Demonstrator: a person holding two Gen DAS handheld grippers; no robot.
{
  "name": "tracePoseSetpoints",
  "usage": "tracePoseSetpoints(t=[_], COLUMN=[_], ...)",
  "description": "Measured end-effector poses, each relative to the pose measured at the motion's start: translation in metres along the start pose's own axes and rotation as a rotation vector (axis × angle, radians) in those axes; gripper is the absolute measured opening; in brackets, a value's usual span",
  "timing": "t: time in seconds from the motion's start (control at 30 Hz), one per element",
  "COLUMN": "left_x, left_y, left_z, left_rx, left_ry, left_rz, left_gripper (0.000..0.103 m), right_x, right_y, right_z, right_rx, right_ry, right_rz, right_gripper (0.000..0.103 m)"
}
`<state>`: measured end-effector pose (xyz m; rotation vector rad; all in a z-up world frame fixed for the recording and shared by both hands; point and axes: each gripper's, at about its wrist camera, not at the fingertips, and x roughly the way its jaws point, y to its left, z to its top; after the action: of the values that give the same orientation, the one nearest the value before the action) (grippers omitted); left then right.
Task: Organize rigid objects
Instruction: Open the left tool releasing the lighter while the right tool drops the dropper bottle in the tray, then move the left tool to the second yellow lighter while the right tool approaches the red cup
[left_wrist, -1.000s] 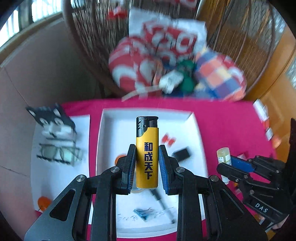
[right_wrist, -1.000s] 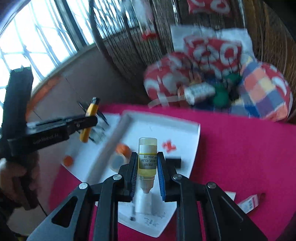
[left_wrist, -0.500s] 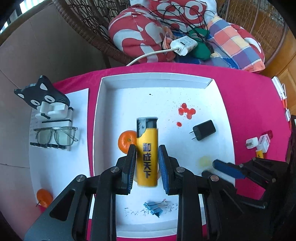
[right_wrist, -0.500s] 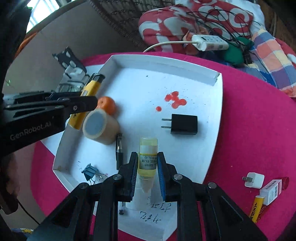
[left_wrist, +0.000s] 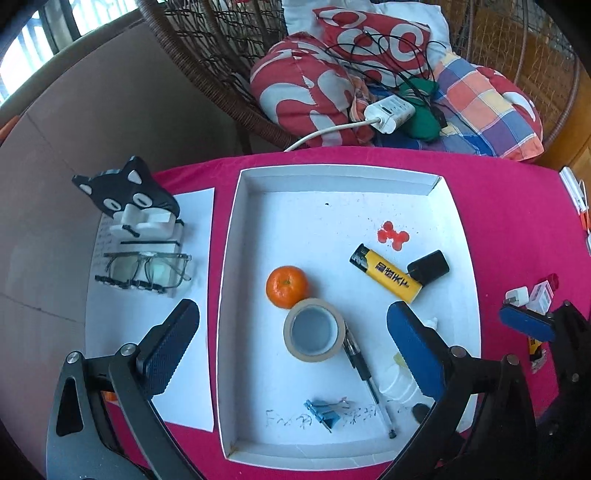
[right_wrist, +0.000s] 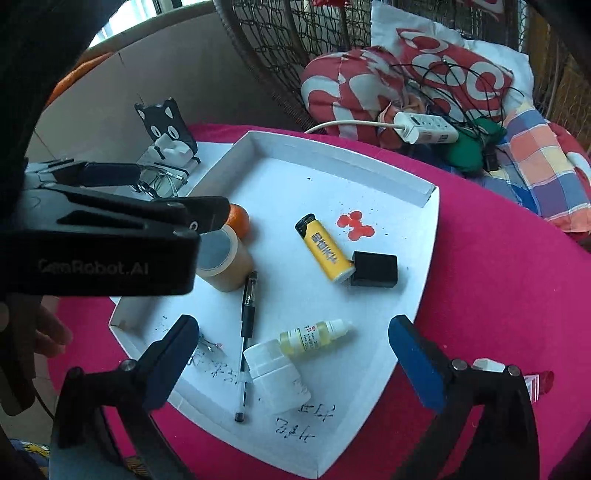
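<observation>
The yellow lighter (left_wrist: 385, 275), judged light, stiff and slippery, is lying in the white tray (left_wrist: 229, 295) touching the black charger (left_wrist: 428, 266), best being pinched across its flat sides, while both the left gripper (left_wrist: 291, 343) and right gripper (right_wrist: 295, 354), just opened, are being held apart and empty.

One white tray (right_wrist: 424, 280) holds one yellow lighter (right_wrist: 327, 251), one black charger (right_wrist: 373, 269), one tangerine (left_wrist: 287, 287), one tape roll (left_wrist: 314, 335), one pen (right_wrist: 247, 332), two small bottles (right_wrist: 314, 334) (one yellow, one white).
</observation>
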<state>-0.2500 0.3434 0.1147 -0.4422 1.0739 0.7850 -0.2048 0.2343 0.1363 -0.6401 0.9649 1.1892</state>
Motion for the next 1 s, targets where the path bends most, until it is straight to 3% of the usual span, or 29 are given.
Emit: tracePoseSetpoints(t=[0.3,0.6,0.8,1.0], left_x=[-0.02,-0.027,-0.016,0.014], left_y=[-0.029,-0.129,-0.202,-0.252], left_z=[-0.006,-0.016,-0.035,-0.047], left_rx=[-0.004,0.139,0.241,0.249], left_ry=[-0.037,-0.016,0.051,0.165], left_rz=[-0.037,-0.157,-0.213,-0.252], left_gripper=[0.103,0.103,0.103,0.103], right_x=[-0.051,-0.134,-0.156,-0.17], right_y=[-0.041,-0.149,-0.212,-0.25], right_z=[-0.011,-0.055,-0.102,-0.138], right_rx=[0.074,0.352,0.517,0.589], right_ry=[-0.113,-0.292,-0.282,-0.258], right_rz=[-0.06,-0.185,-0.233,-0.261], right_gripper=[0.103,0.103,0.103,0.103])
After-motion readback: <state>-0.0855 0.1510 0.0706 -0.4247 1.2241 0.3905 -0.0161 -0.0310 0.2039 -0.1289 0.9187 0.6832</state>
